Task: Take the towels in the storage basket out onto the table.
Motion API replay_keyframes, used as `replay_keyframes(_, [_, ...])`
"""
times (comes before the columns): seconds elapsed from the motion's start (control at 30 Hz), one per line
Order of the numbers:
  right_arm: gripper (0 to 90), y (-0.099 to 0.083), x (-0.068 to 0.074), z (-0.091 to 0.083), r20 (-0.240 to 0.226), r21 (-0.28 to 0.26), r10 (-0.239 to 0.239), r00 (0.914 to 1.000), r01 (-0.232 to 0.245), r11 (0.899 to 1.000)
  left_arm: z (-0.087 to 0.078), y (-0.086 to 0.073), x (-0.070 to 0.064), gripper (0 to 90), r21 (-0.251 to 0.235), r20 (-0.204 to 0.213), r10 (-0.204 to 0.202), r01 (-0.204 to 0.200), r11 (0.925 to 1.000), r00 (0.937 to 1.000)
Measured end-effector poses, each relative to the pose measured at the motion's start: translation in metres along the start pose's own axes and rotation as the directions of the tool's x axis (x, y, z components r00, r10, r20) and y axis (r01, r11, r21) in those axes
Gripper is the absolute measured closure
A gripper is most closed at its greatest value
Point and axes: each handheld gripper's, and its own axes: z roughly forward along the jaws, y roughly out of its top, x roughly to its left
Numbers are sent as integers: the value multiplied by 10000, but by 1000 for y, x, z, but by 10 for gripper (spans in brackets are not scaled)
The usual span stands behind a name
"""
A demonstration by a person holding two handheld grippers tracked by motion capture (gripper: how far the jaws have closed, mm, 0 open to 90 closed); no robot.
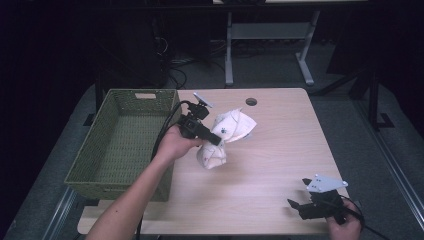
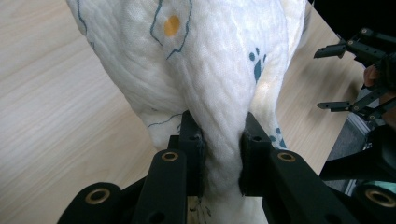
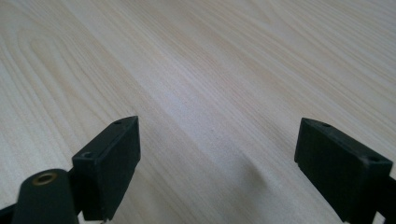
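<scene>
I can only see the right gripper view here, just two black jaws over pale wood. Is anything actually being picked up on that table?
Observer: Yes. The left gripper is shut on a white cloth with blue paw prints, bunched between its jaws.
Operator: Is the cloth lying flat?
Observer: No, it is gathered at the pinch and spreads out on both sides of the jaws.
Operator: Where might it be going?
Observer: Possibly into the green woven basket, which stands at the table's left edge, beside the hand holding that gripper.
Operator: And my gripper?
Observer: The right gripper sits near the table's front right corner, jaws open, apart from the cloth.
</scene>
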Motion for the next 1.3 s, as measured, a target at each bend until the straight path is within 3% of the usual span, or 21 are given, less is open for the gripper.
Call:
replay_keyframes(0.33, [140, 0, -1, 0, -16, -23, 59, 10000, -59, 10000, 31, 10, 0, 752, 387, 173, -85, 79, 9992, 9998])
replay_keyframes(0.4, [140, 0, -1, 0, -25, -9, 38, 10000, -38, 10000, 40, 11, -1, 746, 457, 415, -159, 140, 9989, 9990])
replay_keyframes(0.9, [140, -1, -3, 1, -38, -24, 47, 10000, -47, 10000, 77, 16, 2, 747, 439, 594, -517, 492, 9978, 9969])
replay_keyframes(1.17, [140, -1, -5, 2, -74, -49, -72, 9999, 71, 10000, 100, 18, 2, 745, 391, 958, -876, 842, 9957, 9915])
replay_keyframes(1.3, [140, -1, -5, 4, -47, 42, -252, 9997, 252, 9997, 105, 18, 6, 745, 360, 831, -1006, 979, 9946, 9915])
